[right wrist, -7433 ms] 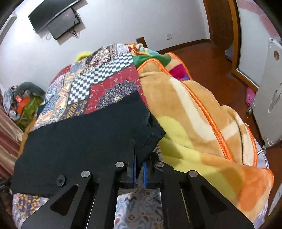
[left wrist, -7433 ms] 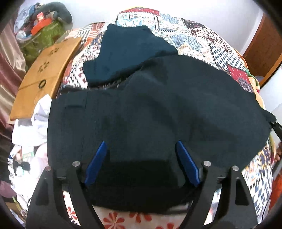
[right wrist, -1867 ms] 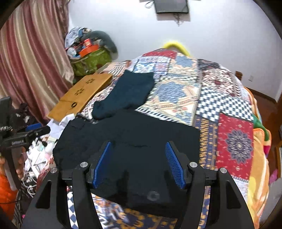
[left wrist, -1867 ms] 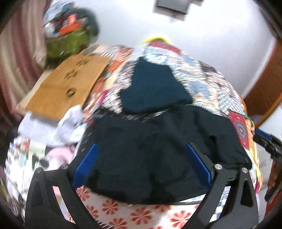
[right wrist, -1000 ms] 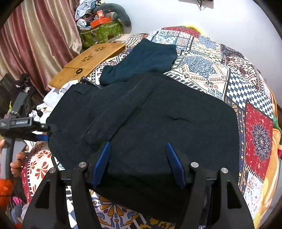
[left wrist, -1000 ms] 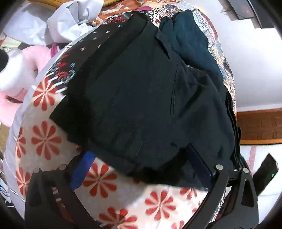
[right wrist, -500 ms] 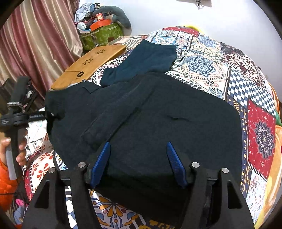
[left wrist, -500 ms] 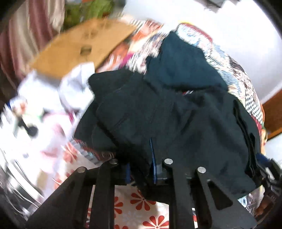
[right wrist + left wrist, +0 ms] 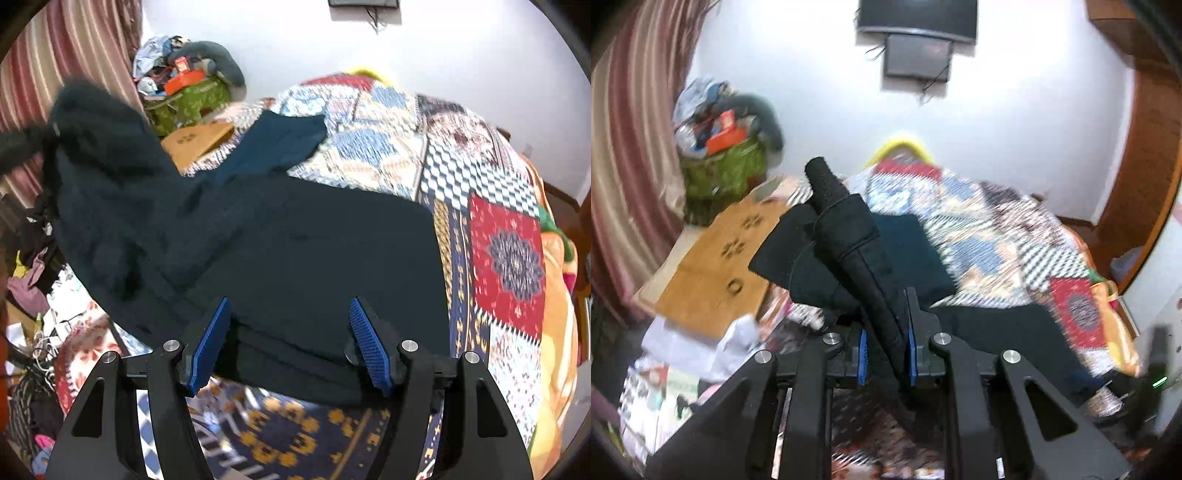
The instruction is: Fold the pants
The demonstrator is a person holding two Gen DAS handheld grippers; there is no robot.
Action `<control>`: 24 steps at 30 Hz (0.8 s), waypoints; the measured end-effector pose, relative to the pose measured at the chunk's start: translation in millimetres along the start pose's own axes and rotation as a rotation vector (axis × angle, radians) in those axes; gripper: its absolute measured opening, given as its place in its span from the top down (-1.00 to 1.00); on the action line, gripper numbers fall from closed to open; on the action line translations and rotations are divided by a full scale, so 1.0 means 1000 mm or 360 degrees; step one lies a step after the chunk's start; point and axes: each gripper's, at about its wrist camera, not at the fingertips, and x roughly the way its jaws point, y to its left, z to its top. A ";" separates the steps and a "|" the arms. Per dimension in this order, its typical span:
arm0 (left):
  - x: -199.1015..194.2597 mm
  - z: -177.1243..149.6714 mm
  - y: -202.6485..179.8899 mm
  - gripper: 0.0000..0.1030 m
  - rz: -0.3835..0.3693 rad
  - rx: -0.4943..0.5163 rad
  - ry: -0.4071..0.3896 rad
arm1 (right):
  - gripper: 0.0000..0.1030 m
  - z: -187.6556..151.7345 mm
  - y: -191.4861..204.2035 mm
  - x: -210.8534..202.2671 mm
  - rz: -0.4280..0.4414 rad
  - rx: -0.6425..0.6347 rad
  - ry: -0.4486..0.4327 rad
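Note:
Black pants (image 9: 314,258) lie spread over the patchwork bedspread (image 9: 506,258). My left gripper (image 9: 886,347) is shut on a bunched edge of the pants (image 9: 857,251), which stands up out of its blue pads. In the right wrist view that raised end (image 9: 99,155) hangs high at the left, above the bed's edge. My right gripper (image 9: 290,343) stands open over the near edge of the pants, with cloth lying between its blue pads (image 9: 365,343) but not pressed by them.
A folded dark teal garment (image 9: 277,144) lies on the bed beyond the pants. A wooden board (image 9: 713,266) and a green bag with clutter (image 9: 724,162) sit at the left. Papers and cables (image 9: 55,314) crowd the floor beside the bed. An orange blanket (image 9: 554,295) lies at the right.
My left gripper shut on the pants' edge and rose steeply, lifting that end off the bed and rolling upright. My right gripper stayed open and shifted only slightly.

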 end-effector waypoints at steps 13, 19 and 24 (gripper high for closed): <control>-0.002 0.027 -0.121 0.69 -0.0364 0.0279 -0.0069 | -0.28 -0.013 -0.026 -0.012 0.0041 0.0068 -0.0020; 0.031 0.010 -0.172 0.69 -0.0591 0.0300 0.0132 | -0.28 -0.033 -0.070 -0.033 -0.0070 0.0241 -0.0019; 0.058 -0.032 -0.218 0.67 -0.0657 0.0472 0.0344 | -0.28 -0.054 -0.095 -0.043 -0.0120 0.0360 0.0011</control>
